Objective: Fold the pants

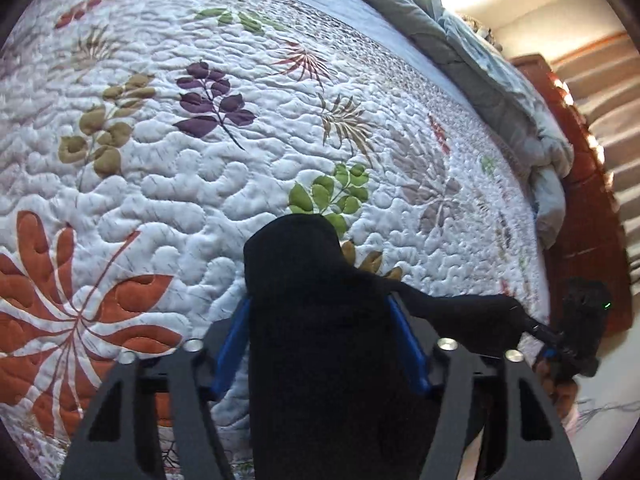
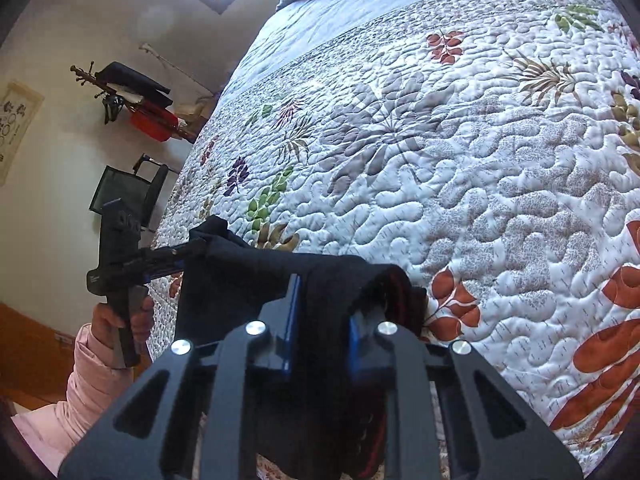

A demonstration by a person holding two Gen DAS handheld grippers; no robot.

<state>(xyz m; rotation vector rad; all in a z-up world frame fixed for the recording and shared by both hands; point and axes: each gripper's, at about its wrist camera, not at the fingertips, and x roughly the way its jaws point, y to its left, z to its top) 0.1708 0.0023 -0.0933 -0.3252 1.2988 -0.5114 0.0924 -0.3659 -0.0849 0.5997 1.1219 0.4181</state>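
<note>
Pants [image 1: 320,320] of black cloth hang in the air above the bed, pinched at two places and stretched between the two grippers, with the loose cloth dropping out of view below the cameras. The left gripper [image 1: 322,320] has its blue pads [image 1: 232,336] pressed against a thick bunch of the fabric, which rises past the fingertips in a rounded hump. From there a taut band of cloth runs sideways to the right gripper [image 1: 560,344], low at the frame's right edge and clamped on the far end.

In the right wrist view the pants [image 2: 248,280] stretch roughly level between the tools, long axis running left to right along the near edge of the bed. The right gripper [image 2: 320,316] squeezes a folded edge showing a red lining. The left gripper [image 2: 172,260] points across toward it, held by a hand [image 2: 136,320] in a pink sleeve [image 2: 92,380].

Beneath lies a white quilt [image 1: 200,184] with leaf prints. A chair [image 2: 124,196] and coat rack [image 2: 120,92] stand by the wall.
</note>
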